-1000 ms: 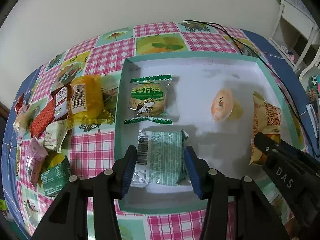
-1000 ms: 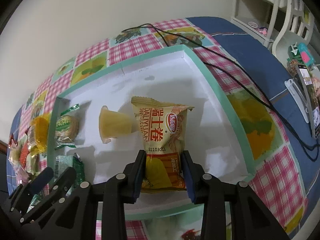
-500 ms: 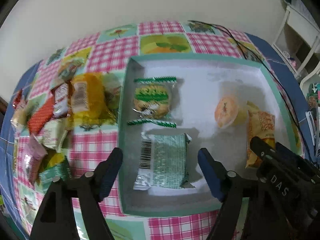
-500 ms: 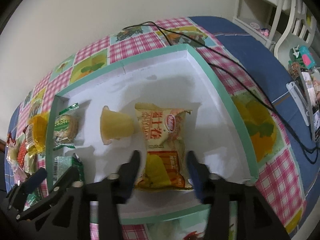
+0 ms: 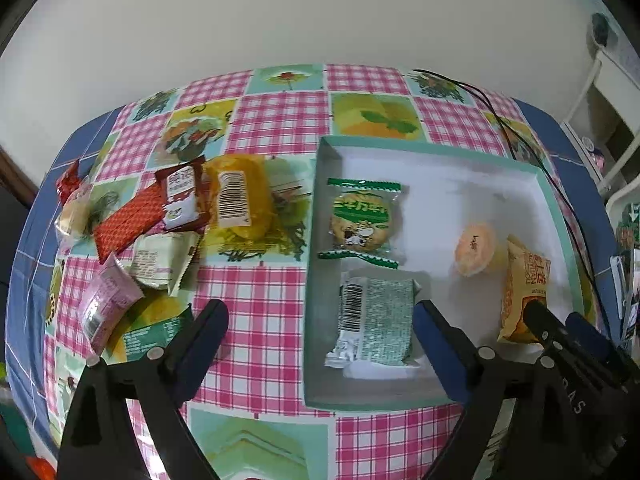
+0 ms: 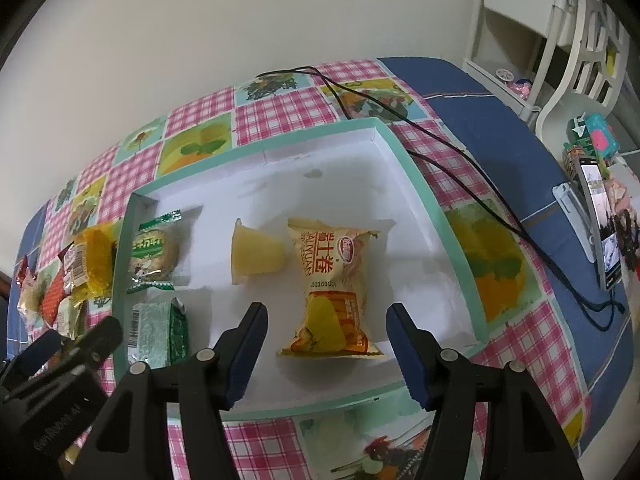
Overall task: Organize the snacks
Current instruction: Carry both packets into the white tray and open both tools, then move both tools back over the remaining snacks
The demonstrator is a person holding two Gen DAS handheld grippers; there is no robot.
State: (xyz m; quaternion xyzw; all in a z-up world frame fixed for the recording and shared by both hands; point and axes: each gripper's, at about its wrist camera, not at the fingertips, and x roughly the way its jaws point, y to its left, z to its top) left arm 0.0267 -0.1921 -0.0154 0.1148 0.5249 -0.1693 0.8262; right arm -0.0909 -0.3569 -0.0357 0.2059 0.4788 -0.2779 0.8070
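Note:
A white box with a teal rim [image 5: 440, 147] [image 6: 425, 184] sits on the checked tablecloth. On its floor lie a green packet [image 5: 376, 320] [image 6: 158, 332], a round cookie in a green wrapper [image 5: 362, 220], a jelly cup [image 6: 256, 256] and a yellow bag [image 6: 332, 280] [image 5: 524, 288]. My left gripper [image 5: 320, 320] hovers over the box's left wall, its jaws opening wide; the green packet lies free by its right finger. My right gripper [image 6: 326, 320] is opening too, with the yellow bag lying untouched between its fingers.
Loose snacks are piled left of the box: a yellow packet [image 5: 240, 196], a red one [image 5: 132, 216], a pink one [image 5: 106, 304]. A black cable [image 6: 460, 152] crosses the cloth to the right, near a phone on a stand [image 6: 600, 224] and white furniture [image 6: 560, 40].
Both grippers opened and let go: the left off the green packet, the right off the yellow bag. Both lifted slightly, and the left drifted left over the box's wall.

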